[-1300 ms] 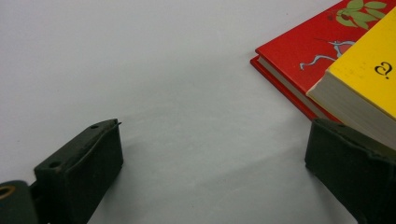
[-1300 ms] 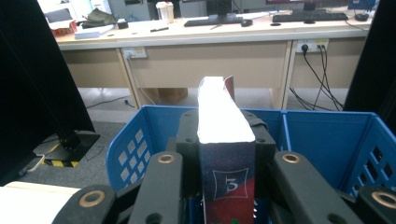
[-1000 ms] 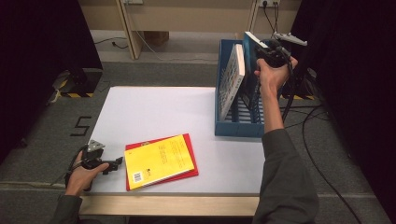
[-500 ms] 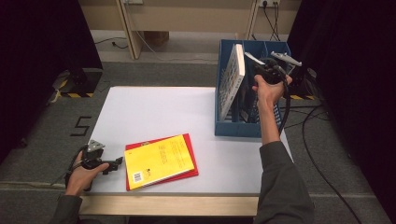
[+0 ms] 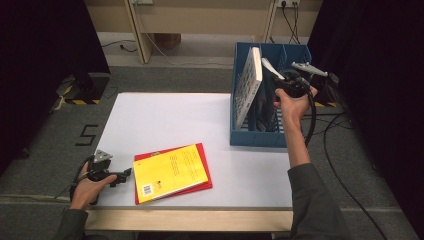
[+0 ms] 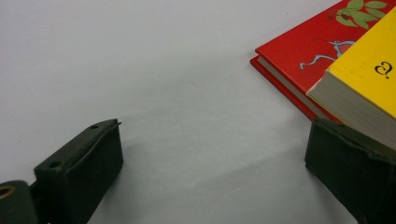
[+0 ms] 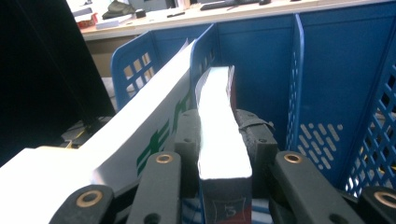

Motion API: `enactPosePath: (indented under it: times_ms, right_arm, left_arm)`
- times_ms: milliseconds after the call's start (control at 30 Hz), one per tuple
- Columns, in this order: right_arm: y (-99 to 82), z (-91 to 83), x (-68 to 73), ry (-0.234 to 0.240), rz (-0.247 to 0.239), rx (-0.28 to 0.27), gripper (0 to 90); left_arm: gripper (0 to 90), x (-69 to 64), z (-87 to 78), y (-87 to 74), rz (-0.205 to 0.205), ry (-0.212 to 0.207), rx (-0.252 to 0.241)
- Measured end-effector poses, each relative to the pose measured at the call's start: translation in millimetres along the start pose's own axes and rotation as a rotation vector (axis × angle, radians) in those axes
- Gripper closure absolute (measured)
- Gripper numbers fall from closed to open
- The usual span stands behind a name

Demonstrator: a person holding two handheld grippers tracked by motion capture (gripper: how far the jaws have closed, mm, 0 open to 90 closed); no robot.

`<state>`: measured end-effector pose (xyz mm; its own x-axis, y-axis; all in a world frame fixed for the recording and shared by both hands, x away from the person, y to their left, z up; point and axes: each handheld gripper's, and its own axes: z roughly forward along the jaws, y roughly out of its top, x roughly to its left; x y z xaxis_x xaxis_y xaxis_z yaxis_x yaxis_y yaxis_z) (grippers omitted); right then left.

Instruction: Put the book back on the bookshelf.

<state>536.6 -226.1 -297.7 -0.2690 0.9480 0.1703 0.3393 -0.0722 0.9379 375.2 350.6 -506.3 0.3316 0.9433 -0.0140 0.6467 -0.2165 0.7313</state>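
Lowering since earlier, right gripper (image 7: 219, 140) sinks book (image 7: 217, 126) into rack (image 7: 261, 51)

Thick dark-spined book (image 7: 219, 126) upright on edge inside blue rack (image 7: 327, 70).

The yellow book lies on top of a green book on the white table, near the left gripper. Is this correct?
Not quite. The book under the yellow book is red, not green: the high view shows the red book edging out beneath it, and the left gripper view shows its red cover. The rest stands: both lie on the white table, near the left gripper.
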Motion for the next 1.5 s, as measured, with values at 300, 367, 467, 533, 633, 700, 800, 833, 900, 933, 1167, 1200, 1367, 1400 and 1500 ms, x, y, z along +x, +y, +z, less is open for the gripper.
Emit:
enactPosePath:
  times_ms: [300,367,467,533,633,700,800,833,900,933,1167,1200,1367,1400,1500]
  right_arm:
    - [-8.9,-18.2,-7.9,0.032,-0.003,0.014,72.4]
    - [-10.8,-21.4,-9.9,0.037,-0.01,0.02,72.1]
    - [-13.8,-26.6,-11.6,0.051,-0.008,0.034,71.2]
    - [-16.9,-29.9,-13.2,0.058,-0.014,0.036,70.9]
    - [-19.6,-34.6,-14.3,0.077,-0.005,0.03,70.9]
    - [-20.4,-35.4,-12.8,0.09,-0.009,0.032,70.4]
    - [-21.9,-36.5,-10.8,0.092,-0.024,0.035,69.7]
    - [-22.9,-37.7,-10.7,0.096,-0.023,0.039,69.1]
    - [-27.0,-40.6,-12.1,0.107,-0.026,0.043,68.4]
    - [-29.7,-42.7,-13.3,0.111,-0.026,0.048,68.1]
    - [-54.4,-54.6,-20.6,0.128,-0.055,0.083,67.8]
    - [-59.7,-54.7,-21.9,0.134,-0.048,0.095,67.9]
    - [-78.7,-53.3,-29.4,0.15,-0.037,0.13,68.9]
    - [-80.4,-53.2,-29.4,0.15,-0.036,0.135,69.0]
    - [-89.9,-51.0,-29.6,0.148,-0.058,0.17,69.2]
  left_arm:
    - [3.1,0.1,0.0,0.0,0.0,0.0,0.001]
    - [3.1,0.1,-0.1,0.1,0.0,0.001,0.002]
    - [3.1,0.1,0.0,0.0,0.0,0.0,0.001]
    - [3.1,0.1,0.0,0.0,0.0,-0.001,0.001]
    - [3.1,0.1,0.0,0.0,0.0,-0.001,0.001]
    - [3.1,0.1,0.0,0.0,-0.001,0.0,0.0]
    - [3.1,0.1,0.0,-0.1,-0.001,-0.001,0.0]
    - [3.1,0.2,0.0,-0.1,0.0,-0.001,0.0]
    - [3.1,0.2,0.0,-0.1,-0.001,-0.002,0.0]
    - [3.1,0.2,0.0,-0.1,-0.001,-0.002,-0.001]
    - [3.1,0.1,0.0,-0.1,-0.001,-0.001,-0.001]
    - [3.1,0.1,0.0,-0.1,-0.001,-0.001,-0.001]
    - [3.1,0.1,0.0,-0.1,-0.001,-0.001,0.0]
    - [3.1,0.2,0.0,-0.1,-0.001,-0.001,0.0]
    - [3.1,0.1,0.2,-0.2,-0.001,-0.001,-0.003]
